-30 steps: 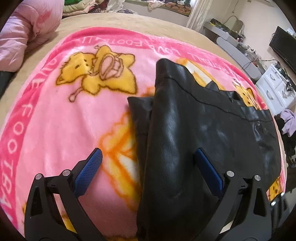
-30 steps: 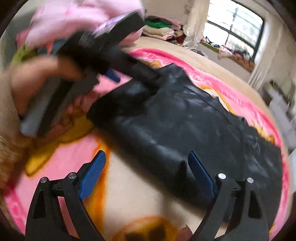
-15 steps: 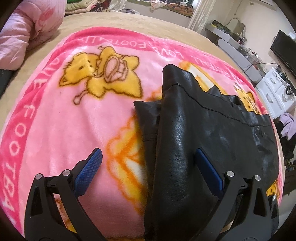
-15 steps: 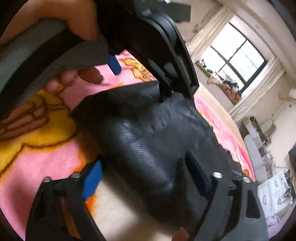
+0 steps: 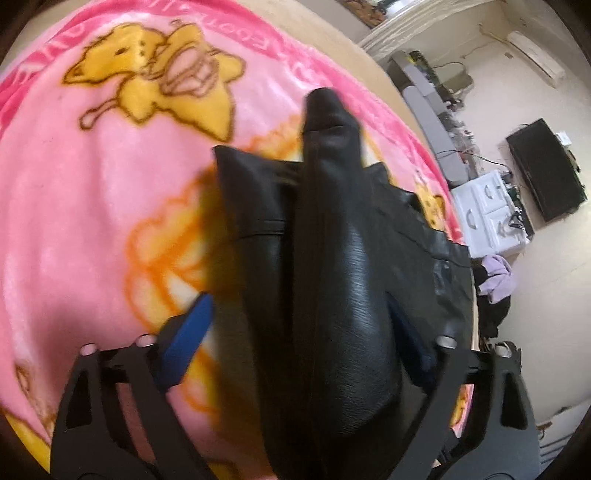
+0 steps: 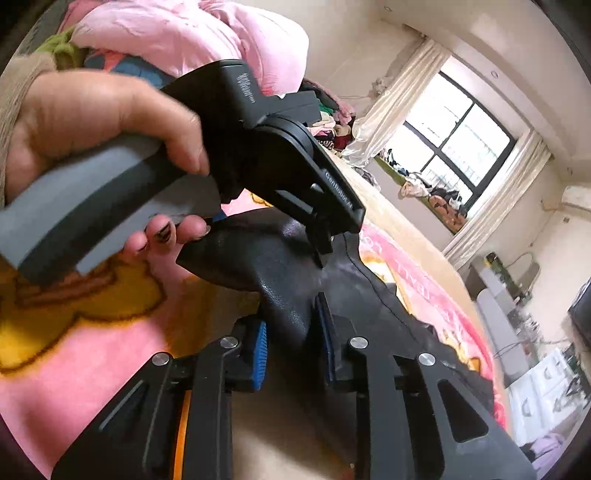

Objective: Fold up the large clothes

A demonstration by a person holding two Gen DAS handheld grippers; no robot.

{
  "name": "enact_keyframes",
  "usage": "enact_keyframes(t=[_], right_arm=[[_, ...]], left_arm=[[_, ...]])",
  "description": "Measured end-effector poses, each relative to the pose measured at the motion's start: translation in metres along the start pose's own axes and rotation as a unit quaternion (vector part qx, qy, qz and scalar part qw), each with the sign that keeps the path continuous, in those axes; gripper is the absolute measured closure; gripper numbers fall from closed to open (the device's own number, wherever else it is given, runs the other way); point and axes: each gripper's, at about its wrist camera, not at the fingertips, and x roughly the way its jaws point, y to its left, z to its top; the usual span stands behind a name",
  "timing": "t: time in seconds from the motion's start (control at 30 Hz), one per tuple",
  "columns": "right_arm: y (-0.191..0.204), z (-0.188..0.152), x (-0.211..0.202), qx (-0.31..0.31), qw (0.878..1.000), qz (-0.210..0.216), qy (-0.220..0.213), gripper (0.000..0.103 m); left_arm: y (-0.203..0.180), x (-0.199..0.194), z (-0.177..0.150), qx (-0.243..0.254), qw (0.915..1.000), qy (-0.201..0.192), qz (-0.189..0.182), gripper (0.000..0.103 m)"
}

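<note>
Black leather-look garment [image 5: 332,280] lies on the pink cartoon blanket [image 5: 92,206], one end bunched up. I judge it heavy-ish, supple but springy, slick — creases won't hold w/o pressing. Right gripper [image 6: 291,347] closing, pads pinching a raised fold; left gripper [image 5: 299,350] closing too, fabric between jaws, not yet pinched. Best hold: seamed edge. Obstructions: left hand [image 6: 99,122] w/ its tool crowds my right view — pink bedding pile [image 6: 207,33] beyond
</note>
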Motion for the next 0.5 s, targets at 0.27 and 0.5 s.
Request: enact_keyframes(t=[0.27, 0.5], right_arm=[[-0.026, 0.0, -0.026, 0.036, 0.999, -0.007, -0.022, 0.083], [-0.057, -0.006, -0.055, 0.075, 0.996, -0.023, -0.05, 0.084]], left_arm=[[-0.056, -0.026, -0.012, 0.043, 0.9978, -0.05, 0.011, 0.06], [-0.118, -0.043, -0.011, 0.092, 0.9923, -0.076, 0.033, 0.06]])
